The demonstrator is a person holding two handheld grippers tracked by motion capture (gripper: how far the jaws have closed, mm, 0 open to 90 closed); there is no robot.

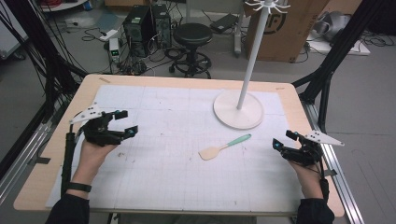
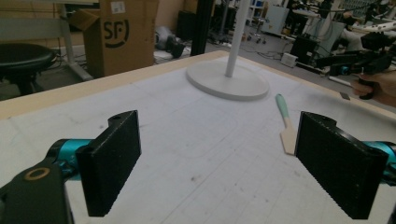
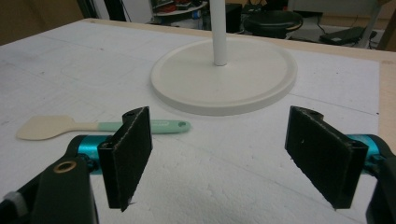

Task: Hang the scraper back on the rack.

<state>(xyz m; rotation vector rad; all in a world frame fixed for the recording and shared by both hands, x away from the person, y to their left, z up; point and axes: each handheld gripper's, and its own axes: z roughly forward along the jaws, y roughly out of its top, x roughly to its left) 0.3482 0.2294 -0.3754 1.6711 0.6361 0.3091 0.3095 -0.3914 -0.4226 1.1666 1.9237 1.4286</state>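
A spatula (image 1: 224,146) with a cream blade and a mint-green handle lies flat on the white gridded mat, right of the middle. My left gripper (image 1: 128,122) hovers over the mat's left side, open and empty, pointing right. At the right edge my right gripper (image 1: 284,139) is open too, a short way right of the spatula's handle. In the left gripper view the wide-apart jaws (image 2: 219,140) frame bare mat, with the spatula (image 2: 286,121) farther off. In the right gripper view the spatula (image 3: 93,126) lies behind the left jaw of the empty gripper (image 3: 219,135).
A white stand with a round base (image 1: 238,109) and a tall pole rises at the back right of the mat. Beyond the wooden table (image 1: 187,80) are a black stool (image 1: 192,35), computer towers (image 1: 144,23) and a cardboard box (image 1: 285,28). Black frame struts flank both sides.
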